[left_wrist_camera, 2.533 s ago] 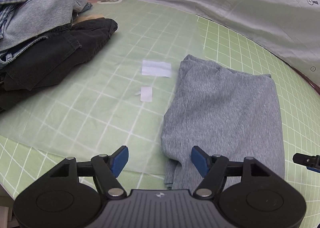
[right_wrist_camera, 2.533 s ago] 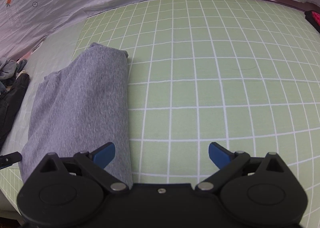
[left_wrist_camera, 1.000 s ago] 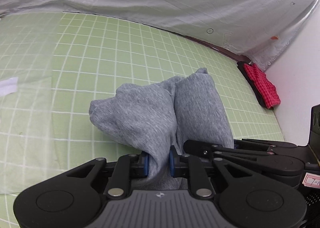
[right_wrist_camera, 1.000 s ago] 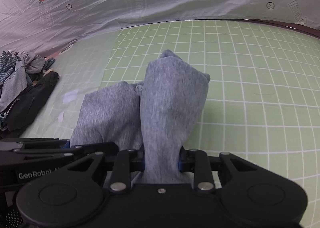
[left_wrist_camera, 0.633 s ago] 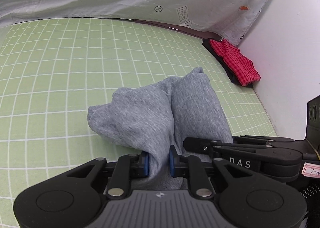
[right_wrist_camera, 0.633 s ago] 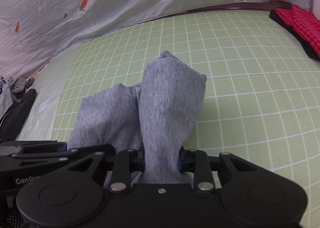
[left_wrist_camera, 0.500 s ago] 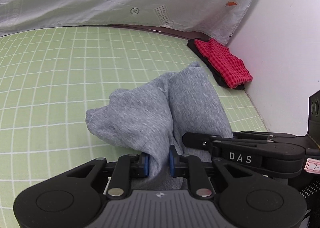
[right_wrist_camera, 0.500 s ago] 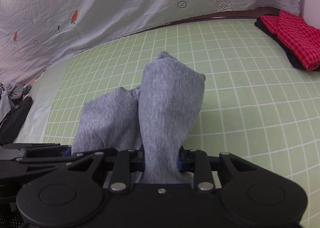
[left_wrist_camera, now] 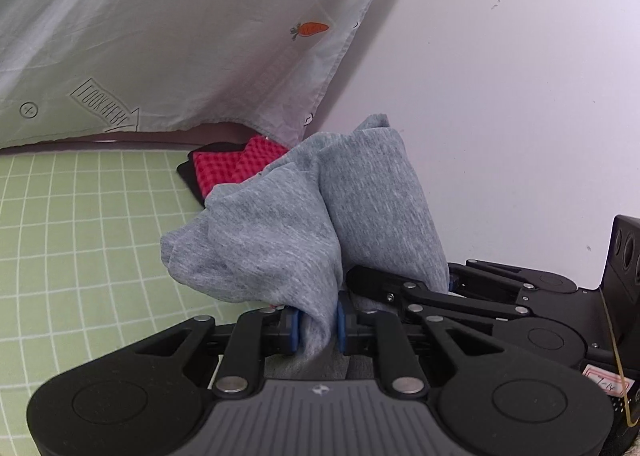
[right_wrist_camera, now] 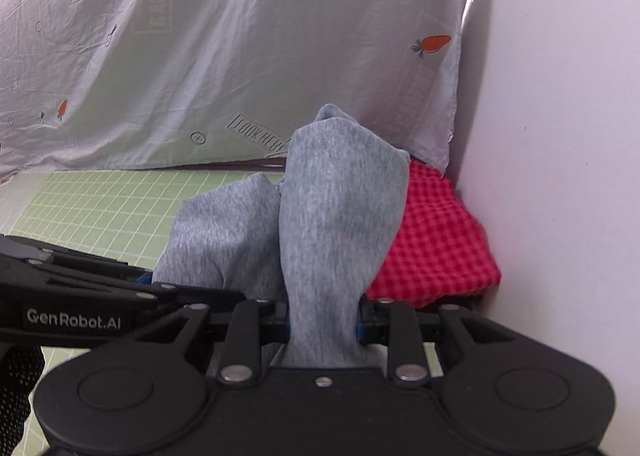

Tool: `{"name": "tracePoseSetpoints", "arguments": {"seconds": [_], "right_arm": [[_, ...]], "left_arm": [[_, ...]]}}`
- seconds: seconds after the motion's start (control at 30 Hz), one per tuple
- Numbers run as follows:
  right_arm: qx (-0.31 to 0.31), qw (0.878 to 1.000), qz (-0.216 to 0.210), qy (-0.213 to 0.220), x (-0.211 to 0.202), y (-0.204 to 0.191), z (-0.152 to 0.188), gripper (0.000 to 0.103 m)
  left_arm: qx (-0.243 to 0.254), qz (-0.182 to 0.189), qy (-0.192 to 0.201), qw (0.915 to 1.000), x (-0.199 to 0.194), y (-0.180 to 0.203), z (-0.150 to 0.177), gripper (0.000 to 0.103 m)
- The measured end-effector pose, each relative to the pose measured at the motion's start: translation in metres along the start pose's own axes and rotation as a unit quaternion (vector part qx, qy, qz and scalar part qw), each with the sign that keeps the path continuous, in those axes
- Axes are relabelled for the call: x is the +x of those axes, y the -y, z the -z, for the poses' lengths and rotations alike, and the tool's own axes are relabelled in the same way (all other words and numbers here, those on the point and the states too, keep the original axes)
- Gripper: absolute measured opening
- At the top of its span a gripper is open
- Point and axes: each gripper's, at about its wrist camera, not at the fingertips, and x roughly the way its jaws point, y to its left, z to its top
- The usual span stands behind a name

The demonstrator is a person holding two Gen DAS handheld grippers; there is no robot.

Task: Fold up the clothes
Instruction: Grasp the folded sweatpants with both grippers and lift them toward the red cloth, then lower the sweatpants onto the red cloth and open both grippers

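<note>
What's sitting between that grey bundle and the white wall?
A folded red checked cloth fills the corner between the grey garment and the wall, clearest in the right wrist view.

A home setting, likely a bedroom. A green checked mat [left_wrist_camera: 80, 216] meets a white wall [left_wrist_camera: 500, 116]. A carrot-print sheet [right_wrist_camera: 240, 56] hangs behind folded red checked clothing [right_wrist_camera: 436, 240].
</note>
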Motion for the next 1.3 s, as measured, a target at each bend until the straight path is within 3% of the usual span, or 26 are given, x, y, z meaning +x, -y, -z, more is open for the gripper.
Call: {"name": "tracePoseSetpoints", "arguments": {"seconds": [0.2, 0.27, 0.3, 0.33, 0.4, 0.47, 0.53, 0.63, 0.73, 0.83, 0.9, 1.0, 1.07, 1.17, 1.3], "right_arm": [[0.000, 0.999, 0.019, 0.040, 0.054, 0.061, -0.057, 0.028], [0.004, 0.998, 0.041, 0.043, 0.088, 0.077, -0.072, 0.046], [0.001, 0.997, 0.058, 0.044, 0.105, 0.081, -0.075, 0.060], [-0.005, 0.996, 0.076, 0.042, 0.123, 0.084, -0.077, 0.069], [-0.026, 0.993, 0.108, 0.028, 0.153, 0.081, -0.073, 0.070], [-0.032, 0.991, 0.127, 0.023, 0.168, 0.077, -0.064, 0.070], [-0.016, 0.993, 0.119, 0.019, 0.177, 0.075, -0.050, 0.075], [0.022, 0.994, 0.099, -0.034, 0.197, 0.078, -0.022, 0.077], [0.036, 0.992, 0.111, -0.051, 0.196, 0.079, -0.007, 0.081], [0.066, 0.990, 0.116, -0.034, 0.172, 0.076, -0.009, 0.096], [0.086, 0.989, 0.119, -0.016, 0.151, 0.072, -0.007, 0.097], [0.114, 0.987, 0.110, 0.026, 0.109, 0.065, -0.005, 0.098], [0.130, 0.985, 0.102, 0.053, 0.079, 0.058, -0.004, 0.098], [0.142, 0.982, 0.095, 0.081, 0.034, 0.044, -0.001, 0.100], [0.126, 0.984, 0.100, 0.079, -0.016, 0.015, 0.012, 0.103]], "left_arm": [[0.017, 0.000, 0.026, 0.9995, 0.069, -0.010, -0.083, 0.020], [0.033, -0.059, 0.035, 0.9971, 0.098, -0.022, -0.097, 0.032], [0.039, -0.089, 0.038, 0.9945, 0.111, -0.028, -0.103, 0.050], [0.037, -0.119, 0.032, 0.9917, 0.124, -0.038, -0.104, 0.069], [0.033, -0.175, 0.019, 0.9838, 0.149, -0.058, -0.105, 0.071], [0.009, -0.172, -0.007, 0.9850, 0.163, -0.076, -0.097, 0.071], [-0.006, -0.174, -0.032, 0.9842, 0.173, -0.086, -0.082, 0.073], [-0.014, -0.190, -0.069, 0.9793, 0.189, -0.099, -0.060, 0.073], [-0.026, -0.181, -0.063, 0.9811, 0.175, -0.110, -0.052, 0.075], [0.006, -0.189, -0.030, 0.9816, 0.144, -0.103, -0.049, 0.086], [0.032, -0.193, 0.003, 0.9806, 0.116, -0.090, -0.048, 0.086], [0.070, -0.198, 0.064, 0.9757, 0.067, -0.066, -0.049, 0.099], [0.092, -0.196, 0.112, 0.9698, 0.032, -0.049, -0.047, 0.102], [0.086, -0.185, 0.174, 0.9634, -0.023, -0.036, -0.036, 0.103], [0.066, -0.154, 0.181, 0.9690, -0.079, -0.017, -0.015, 0.103]]}}
